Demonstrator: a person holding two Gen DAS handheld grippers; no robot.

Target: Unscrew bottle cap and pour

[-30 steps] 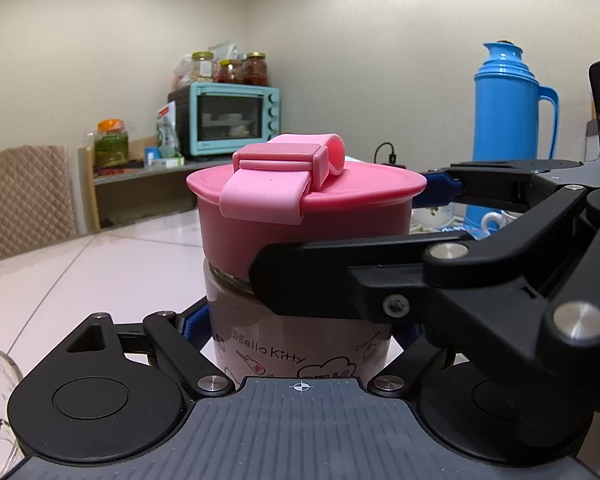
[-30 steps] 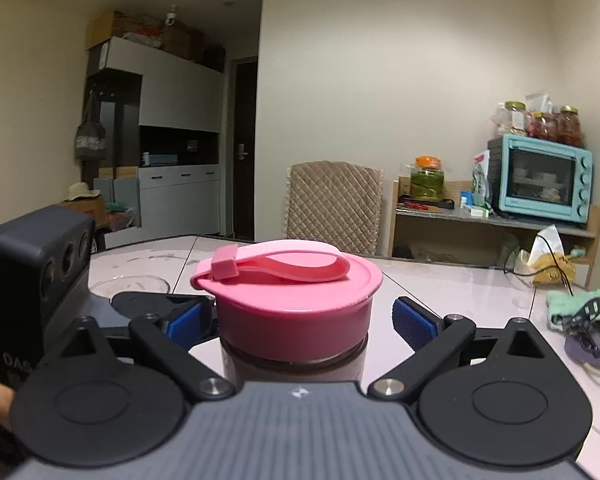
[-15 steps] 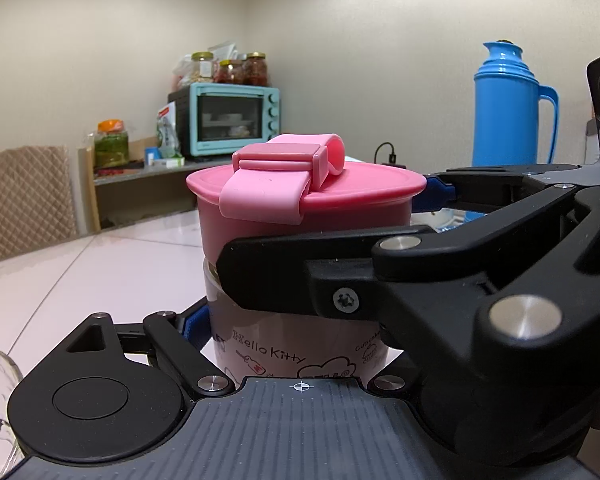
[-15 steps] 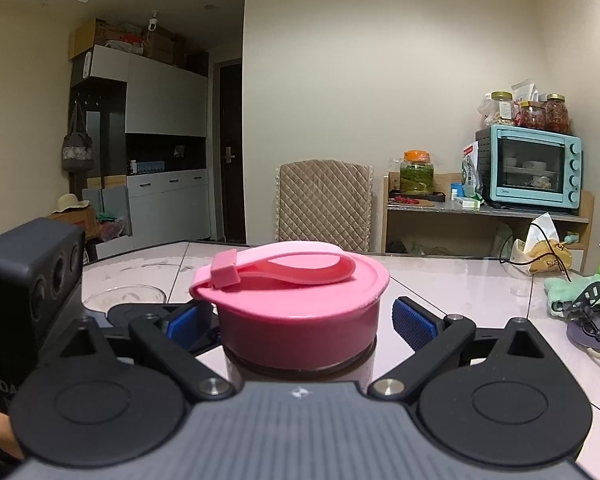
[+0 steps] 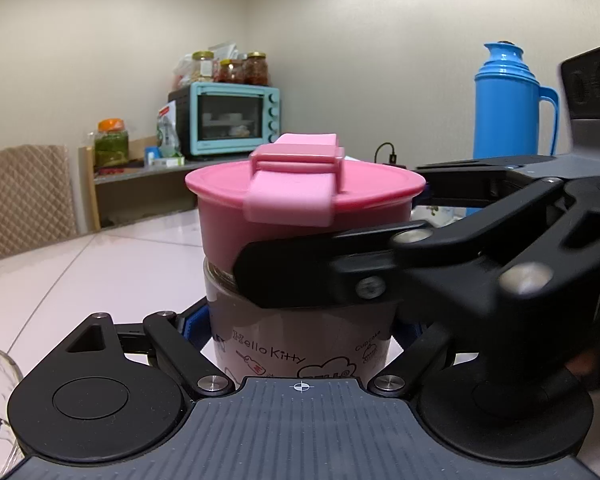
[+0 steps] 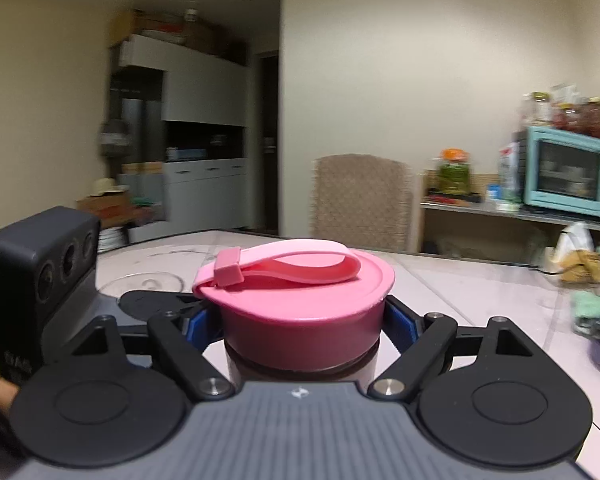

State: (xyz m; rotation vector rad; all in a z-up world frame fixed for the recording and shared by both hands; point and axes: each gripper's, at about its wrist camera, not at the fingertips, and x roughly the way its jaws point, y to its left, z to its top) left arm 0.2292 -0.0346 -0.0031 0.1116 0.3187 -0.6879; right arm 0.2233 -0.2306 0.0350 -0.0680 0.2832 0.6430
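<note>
In the left wrist view, your left gripper (image 5: 300,328) is clamped on the bottle (image 5: 300,344) at the frame's centre, low on its printed body, while your right gripper (image 5: 324,268) reaches in from 3 o'clock at the cap (image 5: 300,208). In the right wrist view, the right jaws have just been closing and now pinch the cap's skirt at centre. The cap sits fully on; unscrewing looks barely begun, and pouring, presumably into the glass (image 6: 148,284) at 10 o'clock, remains.
</note>
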